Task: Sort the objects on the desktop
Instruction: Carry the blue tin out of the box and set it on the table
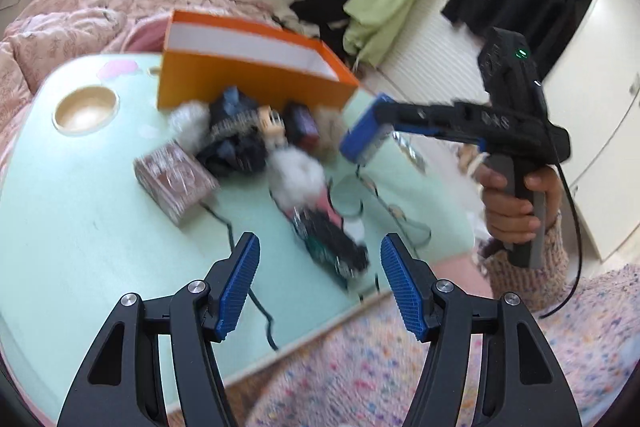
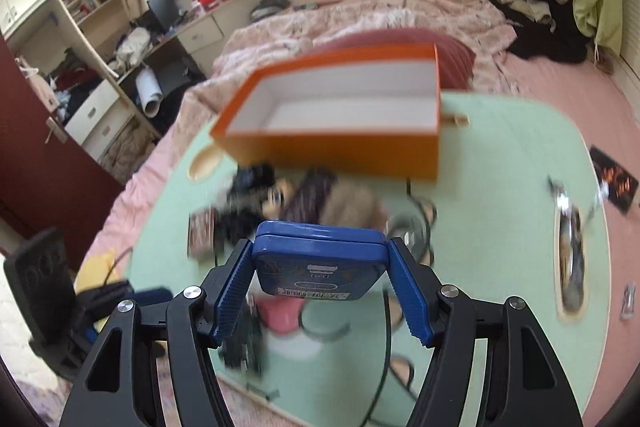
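Observation:
My right gripper [image 2: 320,267] is shut on a blue tin [image 2: 320,263] and holds it in the air above the green table [image 2: 500,155], short of the open orange box [image 2: 340,115], which looks empty. In the left wrist view the right gripper [image 1: 366,137] carries the tin [image 1: 362,135] just right of the box [image 1: 248,67]. My left gripper [image 1: 320,267] is open and empty above the table's near edge. A pile of small objects [image 1: 248,135] lies in front of the box: dark cloth, white fluff, a doll, a patterned pink box [image 1: 174,179].
A black cable [image 1: 240,251] runs across the green table [image 1: 80,227]. A round cup recess [image 1: 86,109] is at the table's left. Glasses [image 1: 384,199] lie near the right edge. A bed with pink bedding [image 2: 360,15] is behind the table.

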`<state>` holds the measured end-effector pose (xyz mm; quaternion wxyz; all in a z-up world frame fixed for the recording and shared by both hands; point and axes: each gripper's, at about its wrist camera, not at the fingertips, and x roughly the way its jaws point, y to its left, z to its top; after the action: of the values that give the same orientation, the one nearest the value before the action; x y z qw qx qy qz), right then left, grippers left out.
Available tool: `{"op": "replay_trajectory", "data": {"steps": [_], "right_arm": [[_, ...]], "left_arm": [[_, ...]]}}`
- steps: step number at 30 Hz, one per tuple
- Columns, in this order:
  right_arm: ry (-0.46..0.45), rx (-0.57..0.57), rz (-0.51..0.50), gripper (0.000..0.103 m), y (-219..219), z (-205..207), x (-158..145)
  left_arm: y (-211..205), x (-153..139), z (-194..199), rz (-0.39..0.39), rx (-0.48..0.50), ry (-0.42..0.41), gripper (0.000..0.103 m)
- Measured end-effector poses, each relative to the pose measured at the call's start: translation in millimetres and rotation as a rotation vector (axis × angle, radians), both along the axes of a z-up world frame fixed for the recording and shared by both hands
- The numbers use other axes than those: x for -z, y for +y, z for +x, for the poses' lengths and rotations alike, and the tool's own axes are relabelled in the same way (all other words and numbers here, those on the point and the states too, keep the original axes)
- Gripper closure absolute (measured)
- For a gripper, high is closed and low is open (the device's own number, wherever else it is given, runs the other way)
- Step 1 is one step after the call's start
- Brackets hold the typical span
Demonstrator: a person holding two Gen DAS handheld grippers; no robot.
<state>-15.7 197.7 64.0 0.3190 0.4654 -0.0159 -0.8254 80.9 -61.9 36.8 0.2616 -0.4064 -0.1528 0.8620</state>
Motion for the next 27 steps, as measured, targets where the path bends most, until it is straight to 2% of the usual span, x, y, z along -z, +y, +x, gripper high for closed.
{"op": "replay_trajectory", "data": {"steps": [5, 10, 13, 18, 20, 23, 25, 27], "right_arm": [[-0.026, 0.015, -0.03, 0.037, 17.8, 21.4, 21.0], [0.043, 0.003, -0.022, 0.037, 2.7, 23.6, 23.3], [0.086, 0.025, -0.003, 0.035, -10.9, 16.3, 27.8], [0.178, 0.058, 0.013, 0.034, -25.6, 2.9, 32.4], [0.182, 0.059, -0.011, 0.034, -24.9, 2.5, 33.4], [0.18, 0.085, -0.045, 0.021, -15.6, 13.1, 29.2], [0.205, 0.078, -0.064, 0.019, -8.5, 26.6, 22.5], [0.236, 0.082, -0.033, 0.016, -5.0, 39.2, 18.6]], "left_arm": [[26.2, 13.7, -2.3, -0.07, -0.004, -0.006, 0.039], [44.5, 23.8, -15.5, -0.18, -0.013, 0.003, 0.039], [45.3, 25.0, -27.2, -0.189, -0.027, 0.032, 0.039], [40.2, 23.5, -46.4, -0.205, -0.102, 0.044, 0.039], [40.2, 20.6, -40.5, -0.199, -0.107, 0.074, 0.039], [35.1, 13.1, -25.4, -0.205, -0.141, 0.136, 0.039], [29.1, 6.4, -12.4, -0.212, -0.176, 0.177, 0.039], [25.0, 2.5, -5.3, -0.23, -0.209, 0.185, 0.038]]}}
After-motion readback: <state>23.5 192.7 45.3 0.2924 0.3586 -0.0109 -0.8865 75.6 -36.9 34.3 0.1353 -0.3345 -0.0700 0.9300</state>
